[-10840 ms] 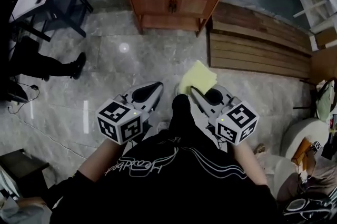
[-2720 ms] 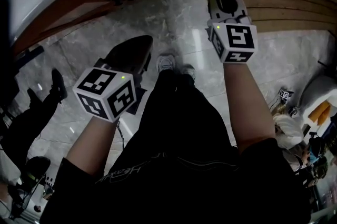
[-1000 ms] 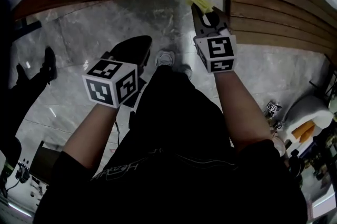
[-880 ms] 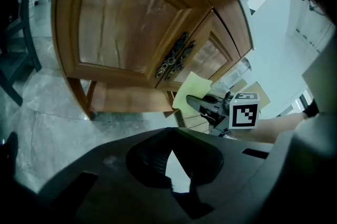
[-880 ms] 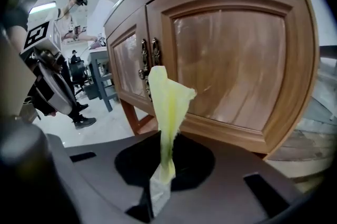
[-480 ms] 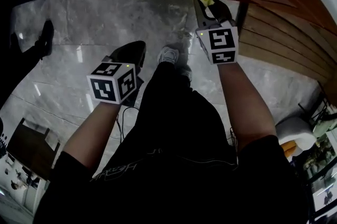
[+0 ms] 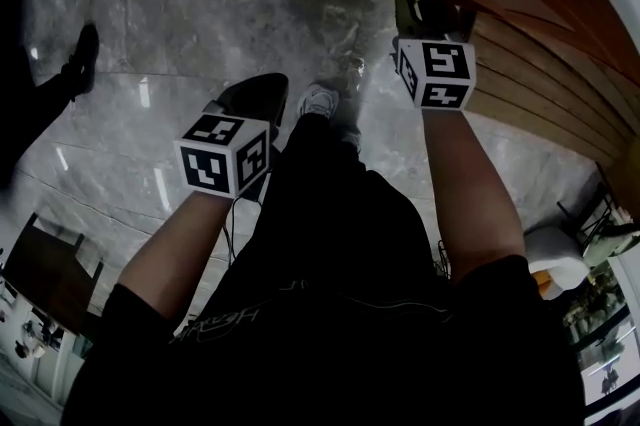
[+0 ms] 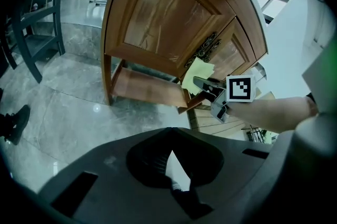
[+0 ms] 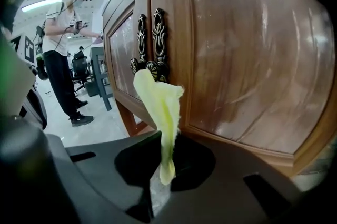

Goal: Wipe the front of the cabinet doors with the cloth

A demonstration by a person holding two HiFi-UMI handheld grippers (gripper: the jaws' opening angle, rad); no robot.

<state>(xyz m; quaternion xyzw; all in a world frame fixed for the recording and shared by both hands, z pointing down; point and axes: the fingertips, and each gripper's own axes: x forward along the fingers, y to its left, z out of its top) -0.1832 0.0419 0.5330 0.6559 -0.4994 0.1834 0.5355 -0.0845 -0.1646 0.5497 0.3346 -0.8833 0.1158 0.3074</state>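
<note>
Yellow cloth point(image 9: 160, 104) pinched in R gripper point(image 9: 160, 186), up against wooden cabinet doors point(image 9: 253, 60) by ornate handles point(image 9: 150, 41); L gripper point(image 8: 171, 168) jaws together, empty, well left.

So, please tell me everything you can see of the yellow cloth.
The cloth is pale yellow, thin and soft-looking, bunched into a narrow folded strip. The right gripper has its jaws shut on its lower end, so it stands up from them. Its top reaches the dark ornate handles where the wooden cabinet doors meet; real contact cannot be told.
</note>
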